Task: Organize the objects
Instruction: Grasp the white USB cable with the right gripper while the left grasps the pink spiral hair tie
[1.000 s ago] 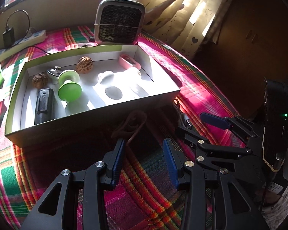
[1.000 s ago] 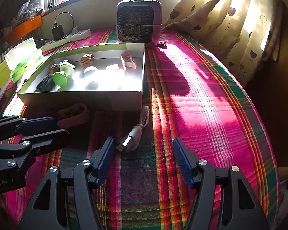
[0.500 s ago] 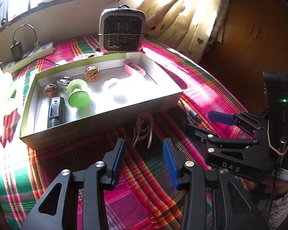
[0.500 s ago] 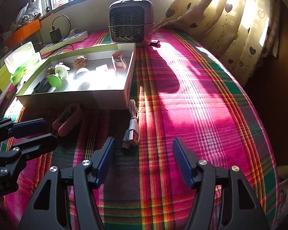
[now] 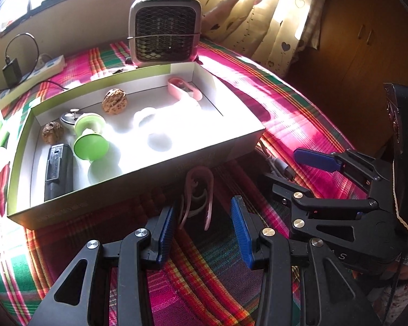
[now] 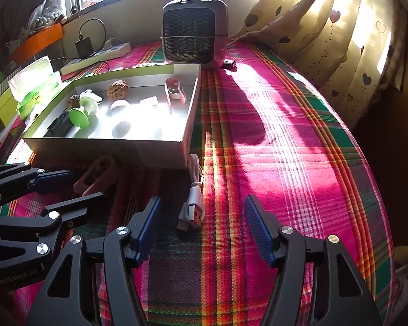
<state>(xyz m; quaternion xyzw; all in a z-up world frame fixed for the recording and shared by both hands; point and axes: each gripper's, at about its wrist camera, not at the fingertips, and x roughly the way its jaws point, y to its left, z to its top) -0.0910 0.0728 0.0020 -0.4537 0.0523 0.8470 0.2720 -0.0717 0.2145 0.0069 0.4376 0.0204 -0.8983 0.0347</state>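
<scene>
A shallow white box [image 5: 231, 146] [image 6: 187, 133] holds two walnuts, a green spool [image 5: 88, 138], a black device [image 5: 58, 171], a pink item and white pieces. A pink clip [image 5: 198, 195] [image 6: 95, 174] lies on the plaid cloth in front of the box. My left gripper [image 5: 202, 225] is open and empty, just short of the clip. A coiled pink USB cable [image 6: 194, 203] lies by the box's near right corner. My right gripper [image 6: 201, 231] is open and empty, its fingers either side of the cable's plug end.
A small heater [image 5: 164, 30] [image 6: 194, 31] stands behind the box. A power strip [image 6: 100, 54] and adapter lie at the back left, with a tissue box [image 6: 35, 84] at the left. Curtains hang at the right. The table edge drops off at the right.
Both grippers have drawn back and risen a little. The clip and the cable now sit between their fingertips rather than ahead. Both stay open.
</scene>
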